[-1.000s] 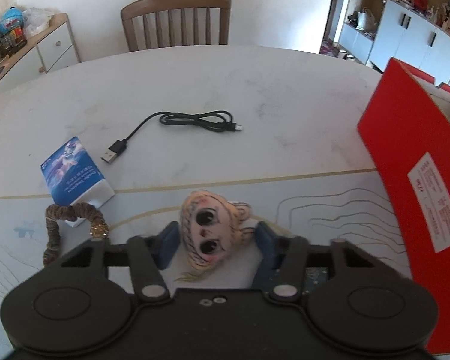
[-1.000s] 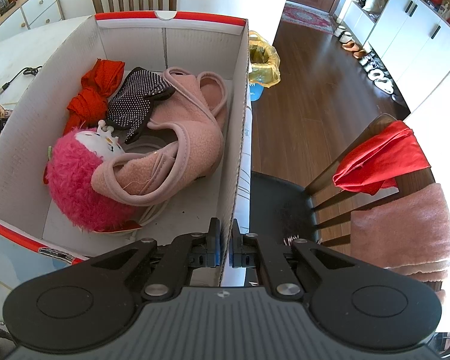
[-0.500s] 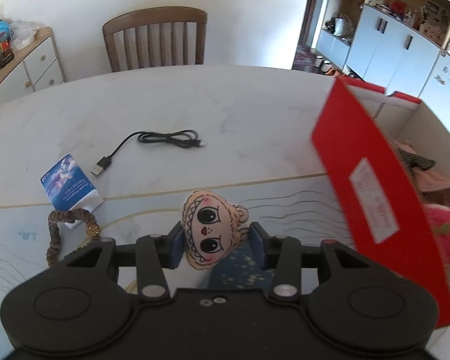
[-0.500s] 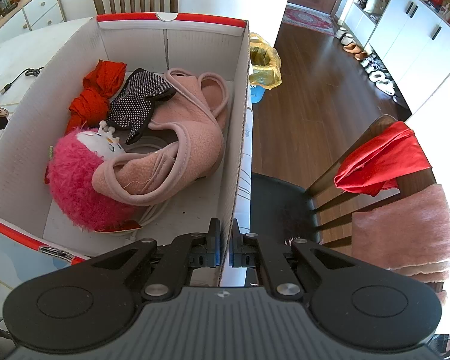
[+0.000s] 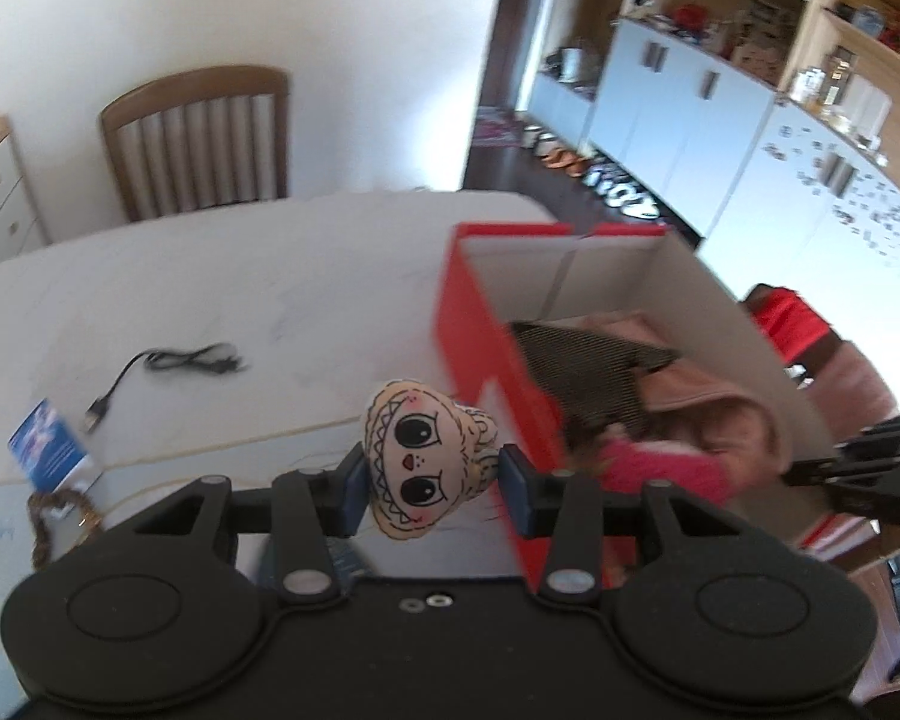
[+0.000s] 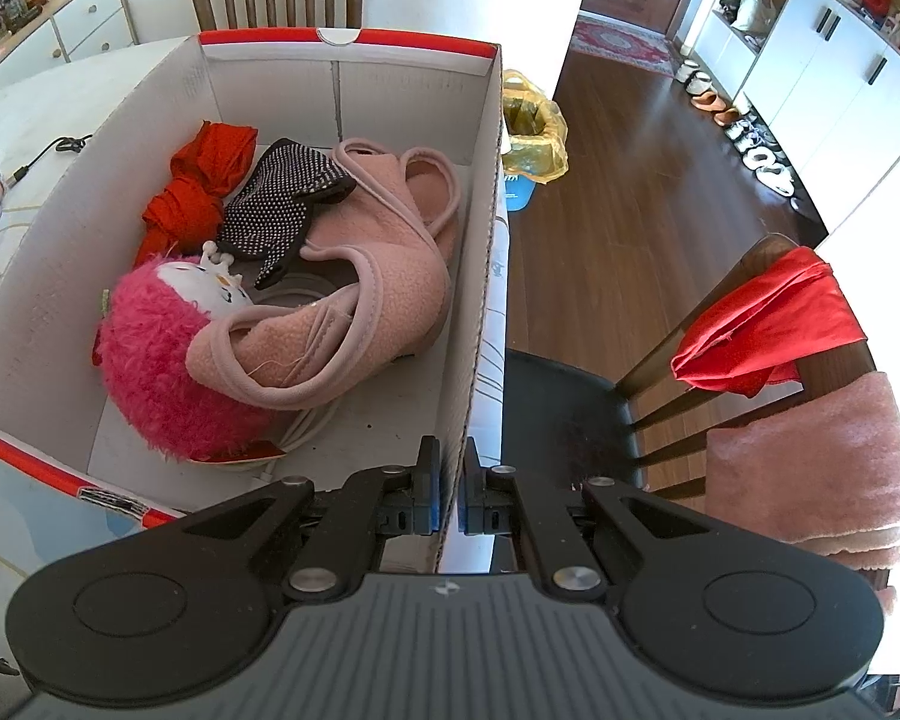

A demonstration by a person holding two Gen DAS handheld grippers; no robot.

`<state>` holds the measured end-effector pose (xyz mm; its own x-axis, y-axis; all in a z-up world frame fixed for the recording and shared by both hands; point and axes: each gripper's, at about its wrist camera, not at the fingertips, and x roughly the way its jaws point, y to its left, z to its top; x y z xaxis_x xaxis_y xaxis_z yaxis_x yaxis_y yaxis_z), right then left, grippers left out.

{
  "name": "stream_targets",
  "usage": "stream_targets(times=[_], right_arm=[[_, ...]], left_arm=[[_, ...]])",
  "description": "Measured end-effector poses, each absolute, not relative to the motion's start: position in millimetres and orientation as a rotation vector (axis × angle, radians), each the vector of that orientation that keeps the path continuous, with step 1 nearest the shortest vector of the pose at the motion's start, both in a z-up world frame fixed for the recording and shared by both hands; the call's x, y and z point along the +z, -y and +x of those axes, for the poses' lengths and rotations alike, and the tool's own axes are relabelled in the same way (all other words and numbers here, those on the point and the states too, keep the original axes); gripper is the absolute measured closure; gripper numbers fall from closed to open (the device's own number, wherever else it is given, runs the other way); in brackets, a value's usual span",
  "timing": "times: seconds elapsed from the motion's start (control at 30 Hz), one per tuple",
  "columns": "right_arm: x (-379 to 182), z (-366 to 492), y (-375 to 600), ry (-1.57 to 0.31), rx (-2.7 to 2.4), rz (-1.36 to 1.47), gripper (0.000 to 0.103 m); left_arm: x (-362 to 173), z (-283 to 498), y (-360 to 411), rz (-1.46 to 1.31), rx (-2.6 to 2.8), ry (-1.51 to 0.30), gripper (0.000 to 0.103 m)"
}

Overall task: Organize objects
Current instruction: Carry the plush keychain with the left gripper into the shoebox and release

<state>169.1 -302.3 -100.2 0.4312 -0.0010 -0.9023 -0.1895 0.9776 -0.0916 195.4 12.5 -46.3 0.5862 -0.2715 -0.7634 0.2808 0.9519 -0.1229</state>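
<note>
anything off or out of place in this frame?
Nothing damaged or spilled. The left gripper holds the doll-face plush clear of the table, beside the red box. The right gripper is clamped on the box's side wall. The USB cable and blue tissue pack lie loose on the table.

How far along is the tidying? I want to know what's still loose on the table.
Done: the box already holds a pink slipper, pink plush, red cloth and dotted fabric. In hand: the left gripper holds a doll-face charm beside the box; the right gripper clamps the box wall. Left: cable, blue pack, beaded loop.
</note>
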Motion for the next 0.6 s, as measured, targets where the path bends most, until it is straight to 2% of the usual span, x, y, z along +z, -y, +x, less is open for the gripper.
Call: stream_targets(times=[0.6], right_arm=[[-98.8, 167.1, 302.0, -1.108, 0.13, -0.191, 0.098]], left_arm=[[-24.6, 207.9, 80.6, 0.118, -0.514, -0.844, 0.061]])
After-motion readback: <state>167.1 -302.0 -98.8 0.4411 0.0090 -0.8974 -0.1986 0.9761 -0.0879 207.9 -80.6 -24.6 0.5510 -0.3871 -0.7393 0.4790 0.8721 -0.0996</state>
